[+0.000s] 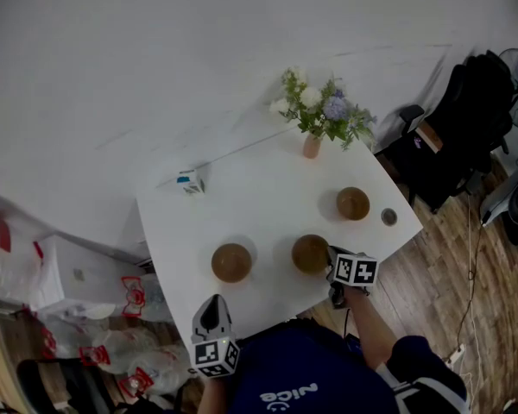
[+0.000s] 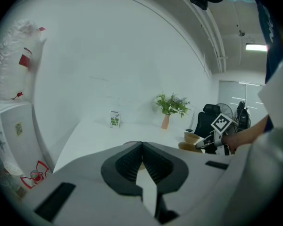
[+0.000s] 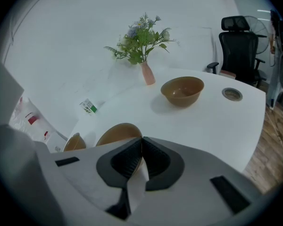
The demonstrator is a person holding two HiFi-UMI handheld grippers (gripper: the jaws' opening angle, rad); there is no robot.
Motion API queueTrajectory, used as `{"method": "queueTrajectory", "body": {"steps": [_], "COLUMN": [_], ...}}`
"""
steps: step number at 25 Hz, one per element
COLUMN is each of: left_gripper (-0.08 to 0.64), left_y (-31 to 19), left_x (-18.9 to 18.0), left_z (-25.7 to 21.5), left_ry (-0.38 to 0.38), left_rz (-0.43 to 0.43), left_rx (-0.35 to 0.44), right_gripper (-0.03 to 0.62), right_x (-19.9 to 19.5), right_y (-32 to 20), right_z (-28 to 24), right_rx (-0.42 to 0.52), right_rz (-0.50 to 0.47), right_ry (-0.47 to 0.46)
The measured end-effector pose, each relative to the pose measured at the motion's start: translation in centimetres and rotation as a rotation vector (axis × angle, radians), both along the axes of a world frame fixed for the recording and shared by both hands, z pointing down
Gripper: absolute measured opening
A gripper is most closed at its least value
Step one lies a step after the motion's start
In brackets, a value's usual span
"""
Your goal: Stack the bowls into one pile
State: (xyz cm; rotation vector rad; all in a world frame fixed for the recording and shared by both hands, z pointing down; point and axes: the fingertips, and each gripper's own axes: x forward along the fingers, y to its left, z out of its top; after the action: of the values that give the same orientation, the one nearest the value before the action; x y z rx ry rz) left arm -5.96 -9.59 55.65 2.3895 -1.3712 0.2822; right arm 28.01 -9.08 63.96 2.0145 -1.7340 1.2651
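Three brown bowls stand apart on the white table: a left bowl, a middle bowl and a far right bowl. My right gripper is at the middle bowl's near right rim. In the right gripper view its jaws are shut on the rim of that middle bowl, with the far bowl beyond. My left gripper hovers at the table's front edge, short of the left bowl, and is shut on nothing.
A vase of flowers and a small carton stand at the back of the table. A round cable port sits by the right edge. A black chair is to the right; bags lie on the floor at left.
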Motion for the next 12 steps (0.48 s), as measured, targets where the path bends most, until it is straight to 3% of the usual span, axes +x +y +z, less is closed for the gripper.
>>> {"method": "queueTrajectory", "body": {"steps": [12], "left_gripper": [0.018], "left_y": [0.5], "left_x": [-1.4], "left_z": [0.3], "left_ry": [0.001], "left_rz": [-0.015], "left_rx": [0.000], "right_gripper": [0.028], "right_x": [-2.5], "right_y": [-1.0], "right_z": [-4.6], "right_rx": [0.171], "right_rz": [0.001], "right_ry": [-0.084]}}
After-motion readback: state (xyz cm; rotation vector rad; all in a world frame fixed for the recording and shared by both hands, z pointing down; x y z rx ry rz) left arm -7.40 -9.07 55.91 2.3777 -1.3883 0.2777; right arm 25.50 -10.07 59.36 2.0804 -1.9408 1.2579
